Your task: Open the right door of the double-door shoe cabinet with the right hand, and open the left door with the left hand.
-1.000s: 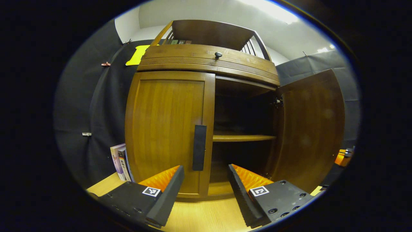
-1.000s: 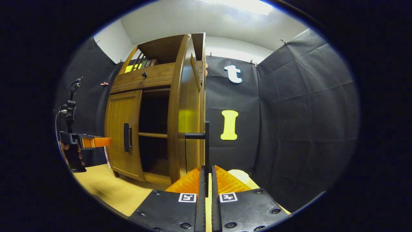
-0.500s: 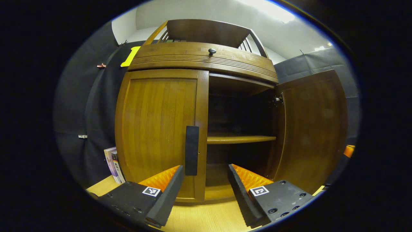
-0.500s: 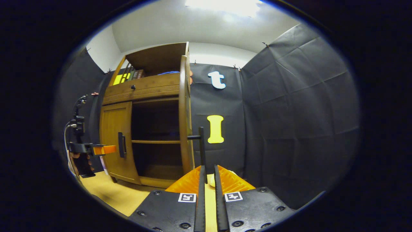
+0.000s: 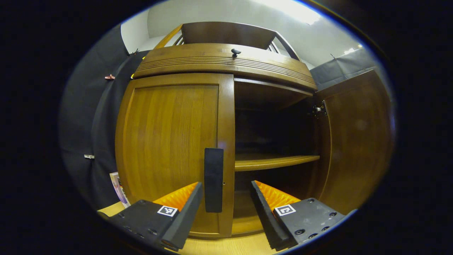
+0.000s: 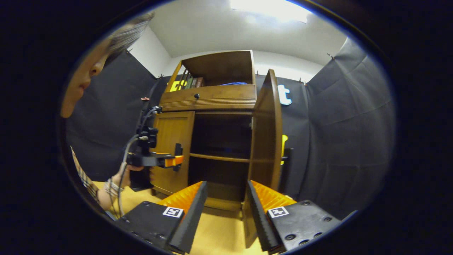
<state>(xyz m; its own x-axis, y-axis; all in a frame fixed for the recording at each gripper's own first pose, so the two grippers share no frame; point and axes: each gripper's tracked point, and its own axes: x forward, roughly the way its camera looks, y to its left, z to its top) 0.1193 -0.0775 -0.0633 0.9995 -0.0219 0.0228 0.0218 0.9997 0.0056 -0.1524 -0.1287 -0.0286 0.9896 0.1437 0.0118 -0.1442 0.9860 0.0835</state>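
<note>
Booth: black cloth walls, pale wooden desk (image 6: 216, 226) carrying the shoe cabinet (image 5: 226, 62).
Right door (image 6: 266, 131): swung wide, edge-on just beyond the right gripper (image 6: 223, 191), whose jaws are spread and hold nothing.
Left door (image 5: 170, 141): closed, straight ahead of the left gripper (image 5: 226, 189).
Left gripper state: jaws apart, the door's handle (image 5: 213, 179) between and just beyond them, not yet pinched.
Handling: likely a stiff, hinged wooden panel; take the vertical bar handle mid-length and pull along the hinge arc.
</note>
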